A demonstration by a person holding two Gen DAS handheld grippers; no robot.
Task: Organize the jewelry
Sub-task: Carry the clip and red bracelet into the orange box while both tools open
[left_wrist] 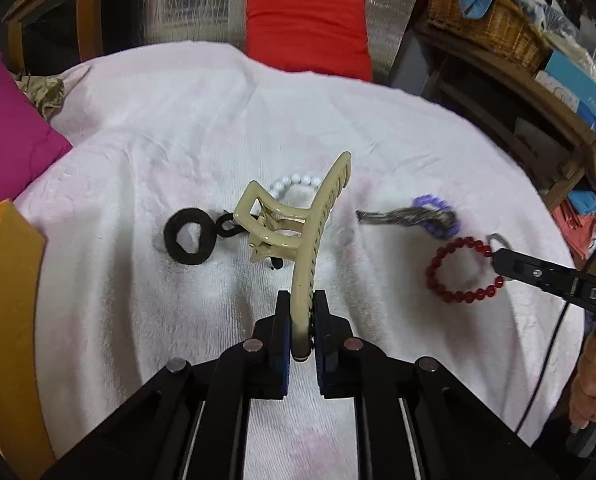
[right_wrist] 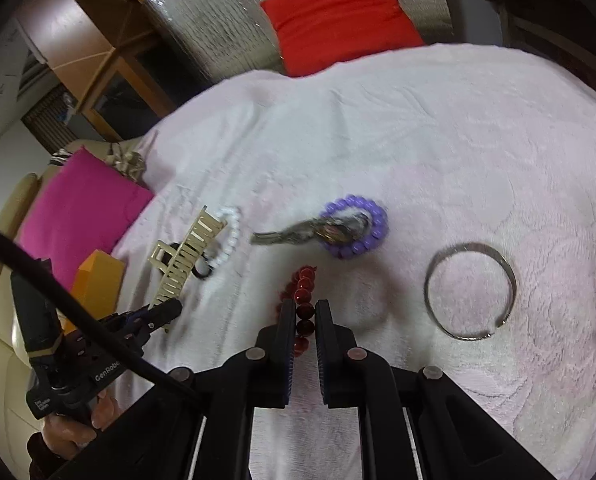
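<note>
The beige claw clip point(left_wrist: 298, 236) is clamped at one end between the fingers of the left tool point(left_wrist: 302, 312) and sticks up ahead of it, lifted off the pale towel point(left_wrist: 178, 128). The right tool point(right_wrist: 302, 312) is clenched on the red bead bracelet point(right_wrist: 302, 292), whose beads run forward from its tips. Beyond the left tool lie a black hair tie point(left_wrist: 188, 238) and a white bead bracelet point(left_wrist: 294, 182). Ahead of the right tool sits a purple bead bracelet point(right_wrist: 371, 220); a silver bangle point(right_wrist: 470, 290) lies to its right.
</note>
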